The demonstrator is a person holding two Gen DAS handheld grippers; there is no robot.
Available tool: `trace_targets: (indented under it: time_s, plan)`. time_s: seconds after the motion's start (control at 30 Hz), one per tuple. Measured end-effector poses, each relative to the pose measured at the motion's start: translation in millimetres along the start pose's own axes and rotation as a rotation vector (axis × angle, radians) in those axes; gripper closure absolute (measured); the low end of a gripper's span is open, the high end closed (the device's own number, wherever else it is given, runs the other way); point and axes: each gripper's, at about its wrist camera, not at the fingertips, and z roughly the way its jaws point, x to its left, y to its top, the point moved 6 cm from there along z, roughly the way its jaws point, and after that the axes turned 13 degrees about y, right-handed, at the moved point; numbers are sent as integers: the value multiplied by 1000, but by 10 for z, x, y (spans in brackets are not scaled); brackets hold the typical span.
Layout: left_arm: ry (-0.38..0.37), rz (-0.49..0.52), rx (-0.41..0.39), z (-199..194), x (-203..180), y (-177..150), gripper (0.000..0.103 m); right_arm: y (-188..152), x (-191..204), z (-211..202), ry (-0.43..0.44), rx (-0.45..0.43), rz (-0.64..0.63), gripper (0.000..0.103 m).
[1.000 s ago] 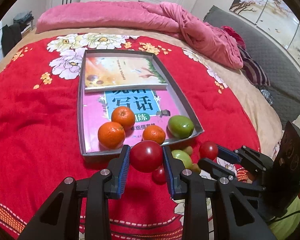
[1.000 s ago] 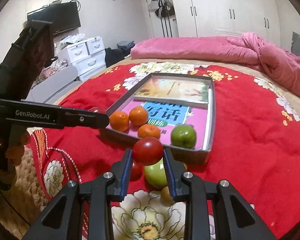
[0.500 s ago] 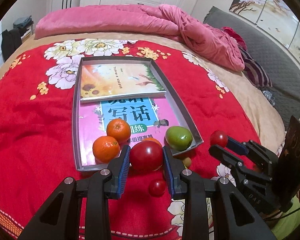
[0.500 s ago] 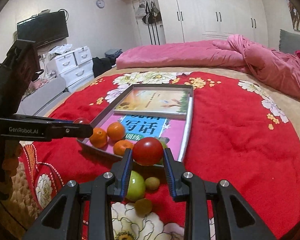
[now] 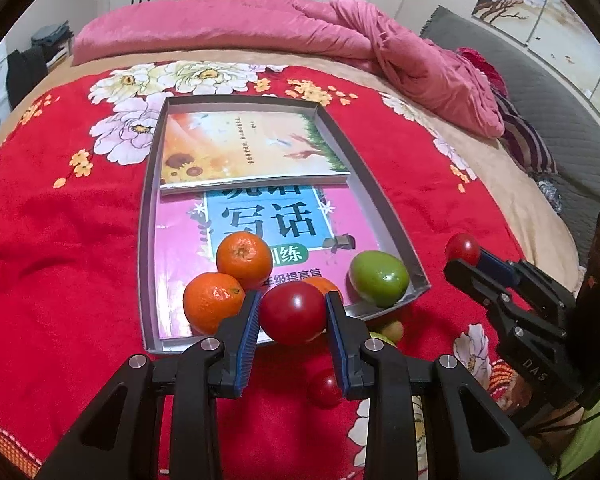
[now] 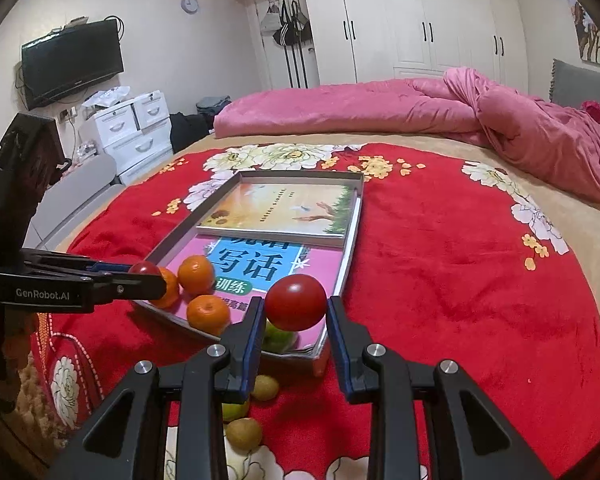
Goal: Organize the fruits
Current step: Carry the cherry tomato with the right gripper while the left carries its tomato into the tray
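Three oranges (image 5: 244,258) in one grey tray (image 5: 147,240), two books (image 5: 244,152), three tomatoes (image 5: 293,312), two green fruits (image 5: 379,279), two small kiwi-like fruits (image 6: 244,433), two grippers (image 5: 292,320)

Even, fairly bright indoor light; small white glare spots on the glossy red tomato (image 5: 292,312); soft shadows under fruit; strong fisheye bending, dark vignetted corners
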Motion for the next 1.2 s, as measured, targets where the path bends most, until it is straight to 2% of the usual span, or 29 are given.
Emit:
trace_targets:
  time_s: [0.5,1.2]
  plan:
    - [33,-12,11,194,4,69,70,-17,-45,105,9,36,-20,72]
    - [25,-14,28,294,-44,38,70,-166,-29,257,2,112,-57,72]
